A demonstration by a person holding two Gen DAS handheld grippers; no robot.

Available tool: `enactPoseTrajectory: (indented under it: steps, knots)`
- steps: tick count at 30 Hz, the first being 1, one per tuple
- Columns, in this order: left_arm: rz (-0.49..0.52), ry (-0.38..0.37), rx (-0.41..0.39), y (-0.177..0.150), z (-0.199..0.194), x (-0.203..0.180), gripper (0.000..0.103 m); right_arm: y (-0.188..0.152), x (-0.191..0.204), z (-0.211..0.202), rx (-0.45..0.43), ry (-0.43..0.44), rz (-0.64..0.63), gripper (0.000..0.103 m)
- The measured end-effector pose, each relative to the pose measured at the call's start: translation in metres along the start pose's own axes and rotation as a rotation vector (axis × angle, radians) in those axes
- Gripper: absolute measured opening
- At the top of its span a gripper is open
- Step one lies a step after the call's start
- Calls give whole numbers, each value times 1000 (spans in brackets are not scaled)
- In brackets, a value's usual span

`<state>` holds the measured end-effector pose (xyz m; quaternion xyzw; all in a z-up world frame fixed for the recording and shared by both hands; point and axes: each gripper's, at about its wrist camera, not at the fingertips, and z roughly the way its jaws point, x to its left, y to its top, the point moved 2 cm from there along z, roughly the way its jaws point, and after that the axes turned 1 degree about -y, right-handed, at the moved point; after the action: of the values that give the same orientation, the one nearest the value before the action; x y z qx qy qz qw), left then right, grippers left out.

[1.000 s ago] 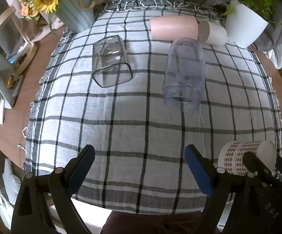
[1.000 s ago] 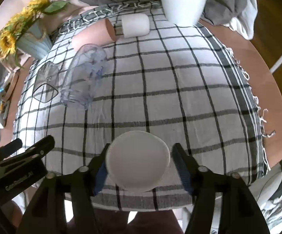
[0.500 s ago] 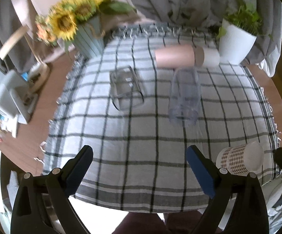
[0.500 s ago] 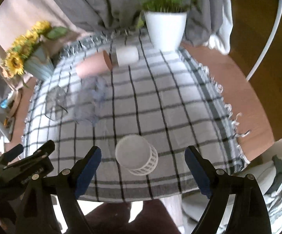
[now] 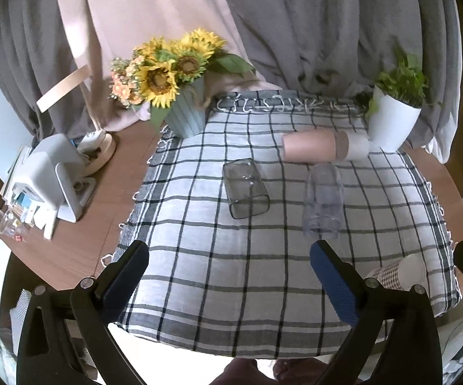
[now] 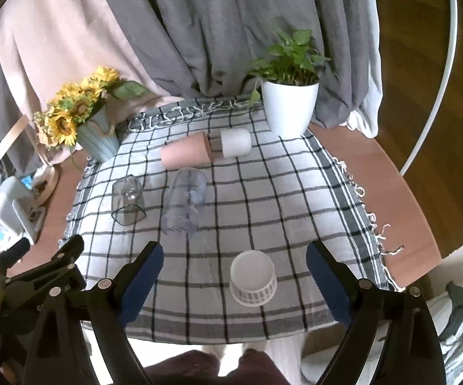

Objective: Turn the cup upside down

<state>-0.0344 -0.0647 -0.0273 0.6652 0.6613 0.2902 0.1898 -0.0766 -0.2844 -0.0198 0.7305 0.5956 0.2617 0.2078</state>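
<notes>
A checked paper cup point(image 6: 253, 278) stands upside down, white base up, near the front edge of the plaid cloth point(image 6: 263, 192). In the left wrist view it point(image 5: 398, 274) shows at the far right. My right gripper point(image 6: 234, 268) is open and empty, raised behind the cup, which sits between the fingers in the image but apart from them. My left gripper point(image 5: 230, 268) is open and empty above the cloth's front left.
On the cloth lie a clear square glass point(image 5: 246, 197), a clear tall tumbler point(image 5: 323, 203), a pink cup point(image 5: 308, 150) and a white cup point(image 5: 355, 145), all on their sides. A sunflower vase point(image 5: 185, 117) and a white plant pot point(image 5: 391, 125) stand at the back. Clutter lies left on the wooden table point(image 5: 109, 189).
My right gripper has opened, let go of the paper cup, and pulled back and up. The cup now stands upside down on the cloth. My left gripper has also risen and drawn back.
</notes>
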Motion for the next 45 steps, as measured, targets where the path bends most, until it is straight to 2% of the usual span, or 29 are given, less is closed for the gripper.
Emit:
enactPoseTrajectory:
  steps: [10,45]
  knots:
    - [-4,-16,12,-2,1,10,103,-1,14,-4,-7,-4,-11,92]
    - [1,-10,21,2,9,9,103,-1,18,2,9,-10,5,92]
